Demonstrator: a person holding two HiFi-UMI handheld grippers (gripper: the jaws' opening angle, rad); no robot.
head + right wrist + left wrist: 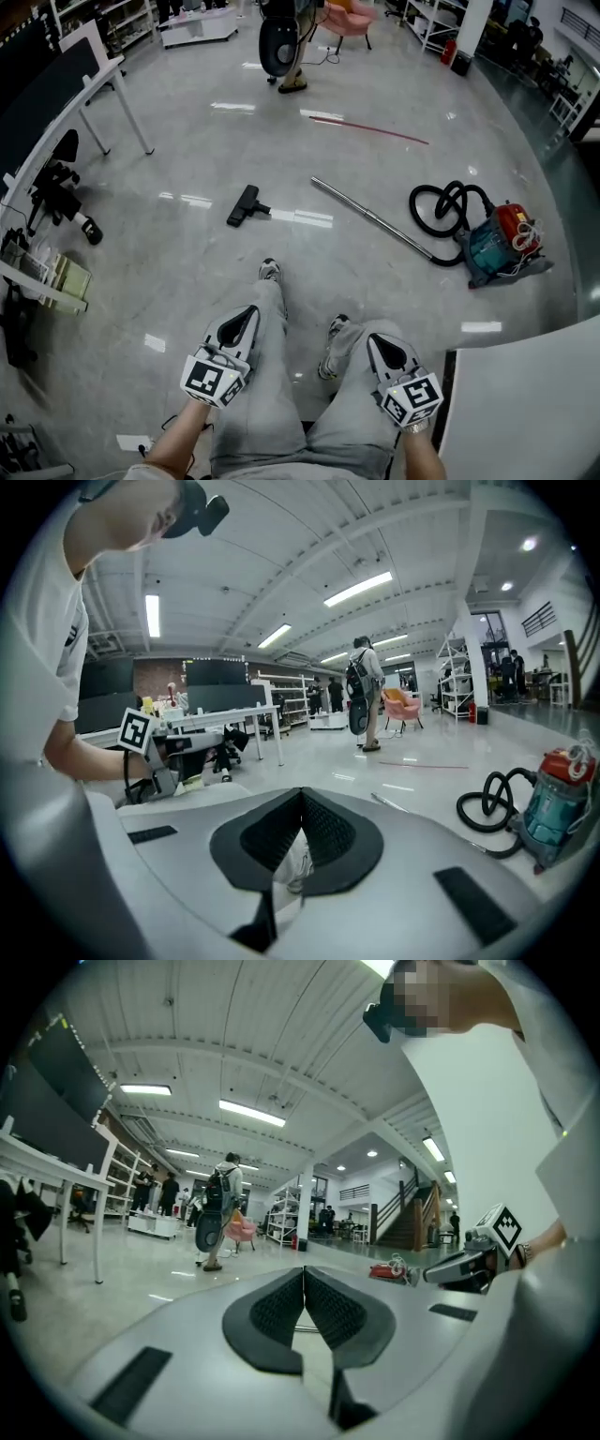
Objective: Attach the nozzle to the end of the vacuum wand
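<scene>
A black floor nozzle (244,205) lies on the grey floor ahead of me. To its right a silver vacuum wand (370,218) lies slanted, joined to a black hose (448,211) and a teal and red vacuum body (502,244). The wand (394,804) and the vacuum body (557,803) also show in the right gripper view. My left gripper (246,323) is held low over my left leg, jaws shut and empty. My right gripper (385,349) hangs over my right leg, also shut on nothing. Both are well short of the nozzle and the wand.
A white desk (80,80) with a black chair (61,192) stands at the left. A white tabletop (525,403) fills the lower right corner. A person with a backpack (281,42) stands far ahead beside a pink chair (345,19). Shelves line the back.
</scene>
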